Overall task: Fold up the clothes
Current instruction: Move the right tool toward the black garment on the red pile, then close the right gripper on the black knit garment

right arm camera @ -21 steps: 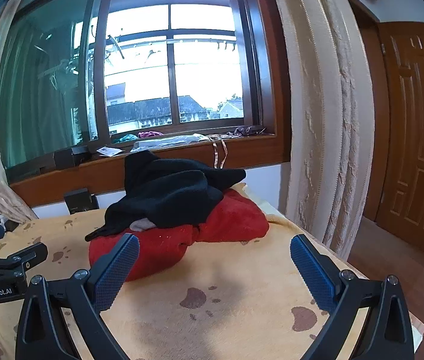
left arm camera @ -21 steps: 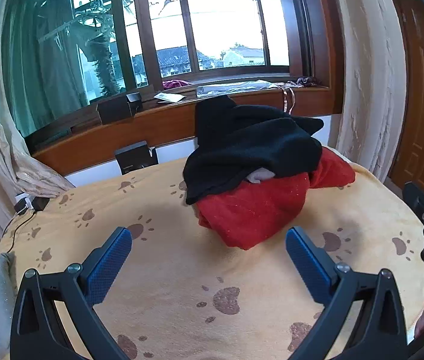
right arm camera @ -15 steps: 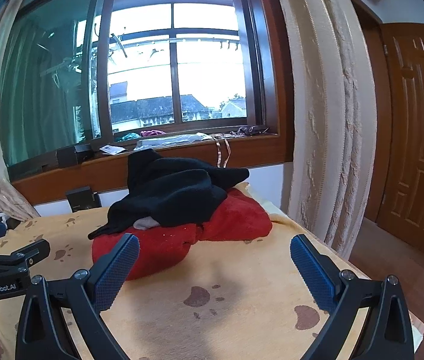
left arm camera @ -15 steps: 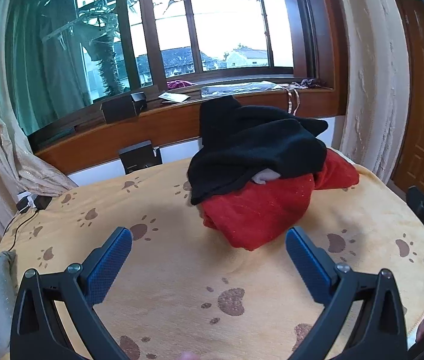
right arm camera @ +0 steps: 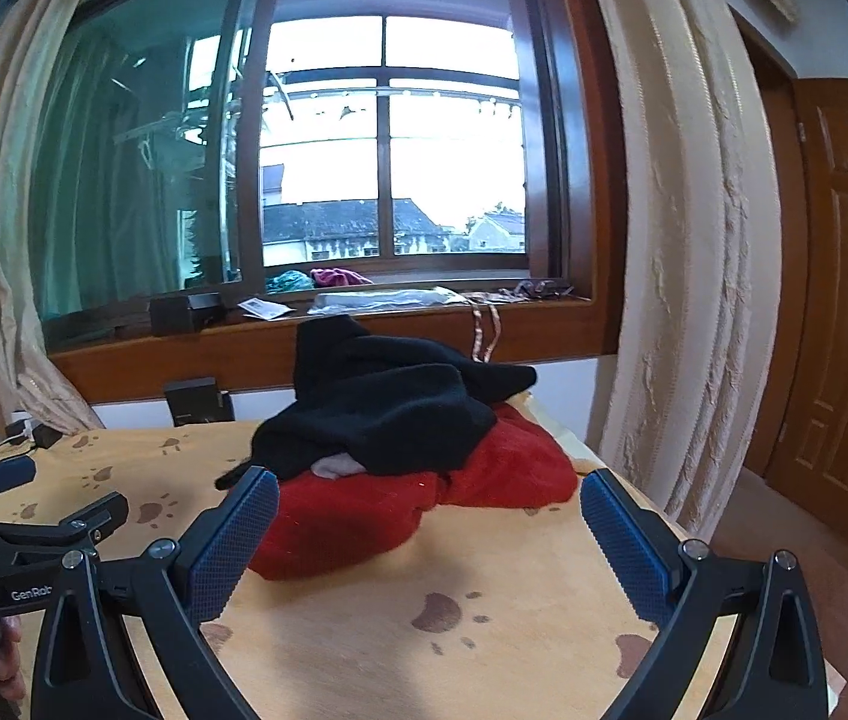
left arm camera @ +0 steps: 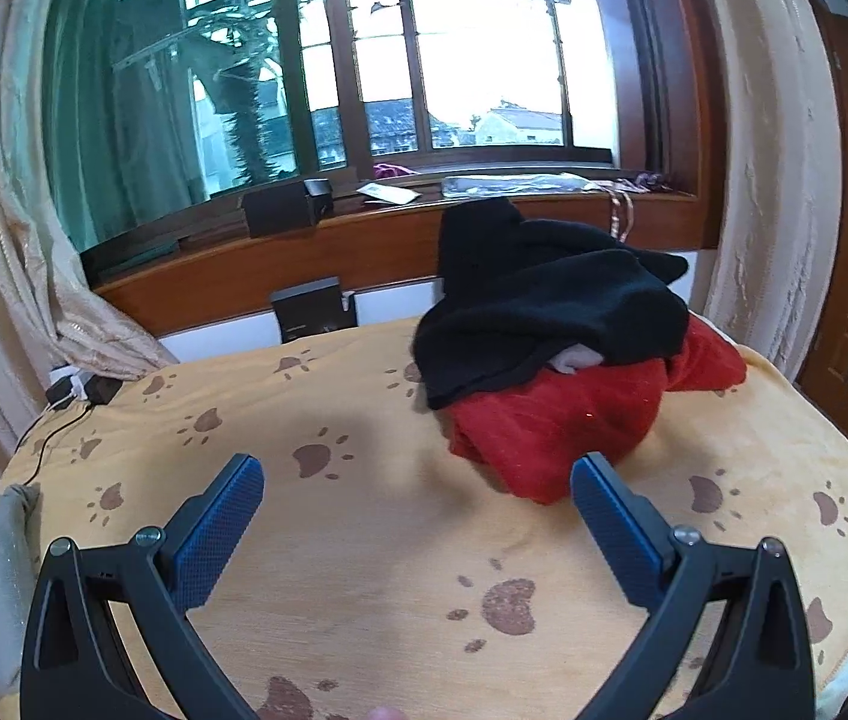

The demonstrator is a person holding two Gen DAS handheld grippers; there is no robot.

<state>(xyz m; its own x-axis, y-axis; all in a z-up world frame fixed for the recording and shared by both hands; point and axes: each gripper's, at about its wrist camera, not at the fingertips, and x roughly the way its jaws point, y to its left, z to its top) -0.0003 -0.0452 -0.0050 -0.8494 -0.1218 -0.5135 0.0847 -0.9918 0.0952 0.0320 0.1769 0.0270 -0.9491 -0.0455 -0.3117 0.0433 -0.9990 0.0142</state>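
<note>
**Black-on-red heap, nothing folded yet**

Black knit top [left arm camera: 550, 300] is dumped over a red garment [left arm camera: 556, 426], with a scrap of something white [left arm camera: 574, 357] poking out between them. In the left wrist view the pile sits right of centre, at the far side of the paw-print blanket [left arm camera: 363, 570], just below the window sill [left arm camera: 363, 240]. In the right wrist view it's dead centre, partly behind the fingers.

Left gripper [left arm camera: 417, 498] is spread as wide as it goes, nothing between the blue pads [left arm camera: 219, 528], hanging over bare blanket short of the pile. Right gripper [right arm camera: 430, 525] is the same: fully wide, empty, with the red garment's near edge showing between its fingers but not touching them, as far as I can tell.

My guess on why: both are held open and tilted down at the heap so they're ready to pinch the top layer, and the big bare patch of blanket in front is the obvious place to lay a piece flat.

Orientation-wise, the heap runs roughly left to right across both frames. Can't pick out a collar or sleeves for sure, so no clue which way the black one "points".
</note>
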